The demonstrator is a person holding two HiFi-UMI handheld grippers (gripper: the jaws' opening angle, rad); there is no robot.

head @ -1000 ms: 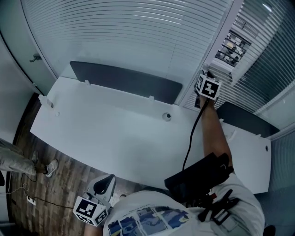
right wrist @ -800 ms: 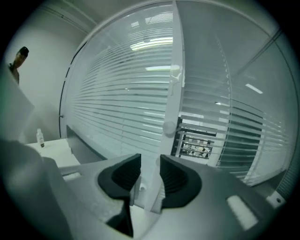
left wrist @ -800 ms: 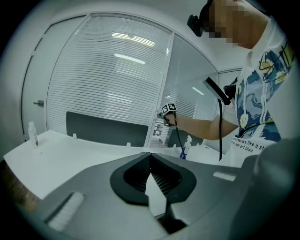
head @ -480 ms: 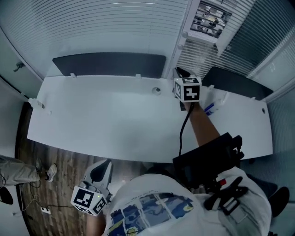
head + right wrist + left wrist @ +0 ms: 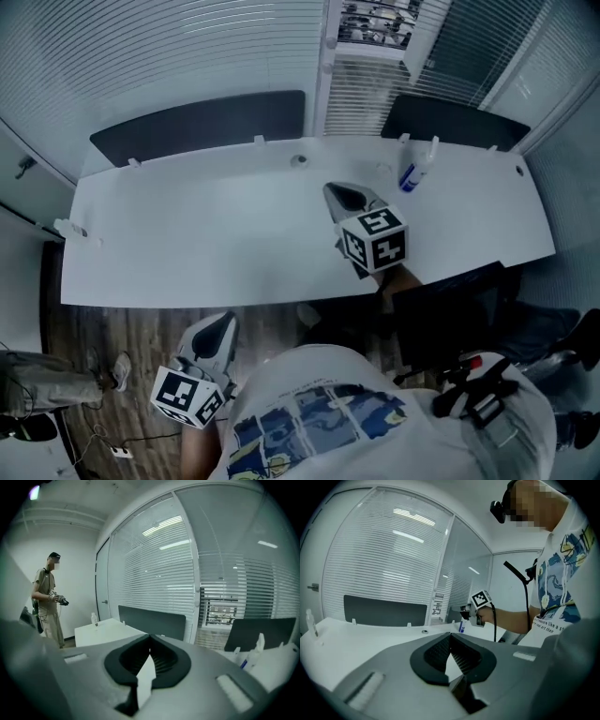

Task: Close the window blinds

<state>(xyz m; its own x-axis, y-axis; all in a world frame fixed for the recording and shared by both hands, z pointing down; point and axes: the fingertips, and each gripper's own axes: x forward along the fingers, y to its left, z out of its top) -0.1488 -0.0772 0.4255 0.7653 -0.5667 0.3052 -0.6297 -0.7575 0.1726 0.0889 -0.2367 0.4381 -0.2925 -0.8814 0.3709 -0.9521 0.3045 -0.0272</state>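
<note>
Pulled back from the window, the right claw now hangs over the white table, shut tight on nothing — the left claw, low at the person's side, is likewise closed and empty. Beyond the table's far edge the blinds hang against the glass. Their slats look thin, light and easily bent — a cord or wand seems the safer hold, though none shows clearly.

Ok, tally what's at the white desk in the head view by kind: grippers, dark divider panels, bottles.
Grippers: 2, the left gripper and the right gripper
Dark divider panels: 2, one on the left and one on the right
Spray bottle: 1
Total: 5
</note>
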